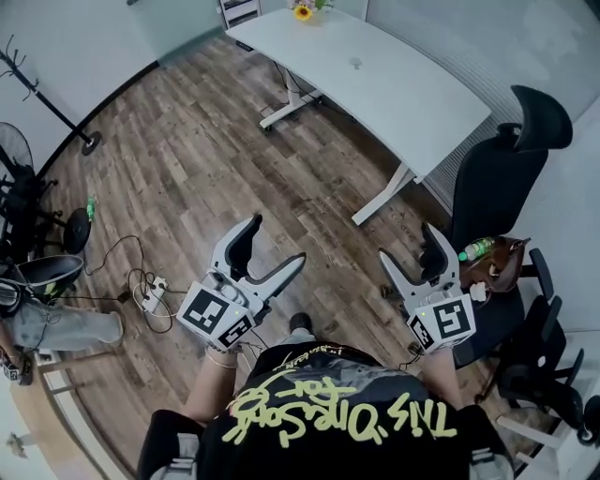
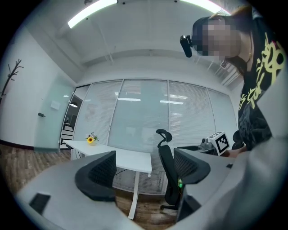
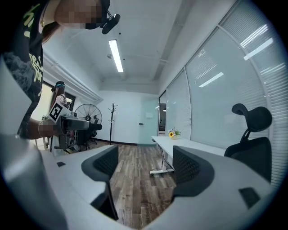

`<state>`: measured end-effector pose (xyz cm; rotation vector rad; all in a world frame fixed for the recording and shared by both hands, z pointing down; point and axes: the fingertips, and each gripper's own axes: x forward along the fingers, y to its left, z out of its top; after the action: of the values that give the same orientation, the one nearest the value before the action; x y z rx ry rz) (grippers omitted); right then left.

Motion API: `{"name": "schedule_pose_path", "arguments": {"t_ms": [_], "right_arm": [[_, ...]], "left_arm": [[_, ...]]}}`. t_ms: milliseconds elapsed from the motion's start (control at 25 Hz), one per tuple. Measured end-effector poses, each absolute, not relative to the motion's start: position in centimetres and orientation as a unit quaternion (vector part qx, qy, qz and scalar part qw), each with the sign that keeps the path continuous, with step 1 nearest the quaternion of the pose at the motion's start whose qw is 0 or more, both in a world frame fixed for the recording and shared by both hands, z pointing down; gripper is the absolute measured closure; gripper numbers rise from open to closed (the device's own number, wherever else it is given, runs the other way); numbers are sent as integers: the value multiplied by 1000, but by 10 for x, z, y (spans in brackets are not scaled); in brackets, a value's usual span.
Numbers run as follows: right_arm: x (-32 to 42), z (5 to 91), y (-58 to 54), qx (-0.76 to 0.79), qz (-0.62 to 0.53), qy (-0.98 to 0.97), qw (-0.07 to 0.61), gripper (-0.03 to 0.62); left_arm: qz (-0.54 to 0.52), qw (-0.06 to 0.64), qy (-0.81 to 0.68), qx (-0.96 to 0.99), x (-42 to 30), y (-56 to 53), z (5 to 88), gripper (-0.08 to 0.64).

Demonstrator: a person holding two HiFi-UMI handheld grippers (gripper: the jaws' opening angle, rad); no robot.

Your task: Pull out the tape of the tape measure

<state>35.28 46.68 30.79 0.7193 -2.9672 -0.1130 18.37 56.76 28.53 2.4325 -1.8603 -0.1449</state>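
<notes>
Wood floor (image 1: 187,159) open in front of two empty grippers.
The left gripper (image 1: 277,242) and right gripper (image 1: 410,246) both hold their jaws wide apart around nothing. Bare planks run ahead to the white desk (image 1: 375,84), a black office chair (image 1: 497,187) crowds the right, and the tape measure shows in no view.

surface: wood-plank floor (image 1: 187,159) | standing on it: white desk (image 1: 394,89), black office chair (image 1: 506,178), coat stand (image 1: 91,142), power strip (image 1: 150,293) with cables | on desk: yellow flowers (image 1: 302,11) at far end
</notes>
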Motion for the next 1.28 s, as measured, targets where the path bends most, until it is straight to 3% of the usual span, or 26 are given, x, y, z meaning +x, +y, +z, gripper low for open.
{"name": "schedule_pose_path", "arguments": {"t_ms": [520,760,1280], "right_arm": [[287,318,458,251,-31,-967,34,235],[282,336,455,250,-17,-966,61,235],[238,327,348,249,-11,-968,19,235]], "left_arm": [[-42,60,-580,812,127,554,310,173],[-48,71,-574,814,116,540,315,173],[-33,68,-563,823,87,455,321,174]]}}
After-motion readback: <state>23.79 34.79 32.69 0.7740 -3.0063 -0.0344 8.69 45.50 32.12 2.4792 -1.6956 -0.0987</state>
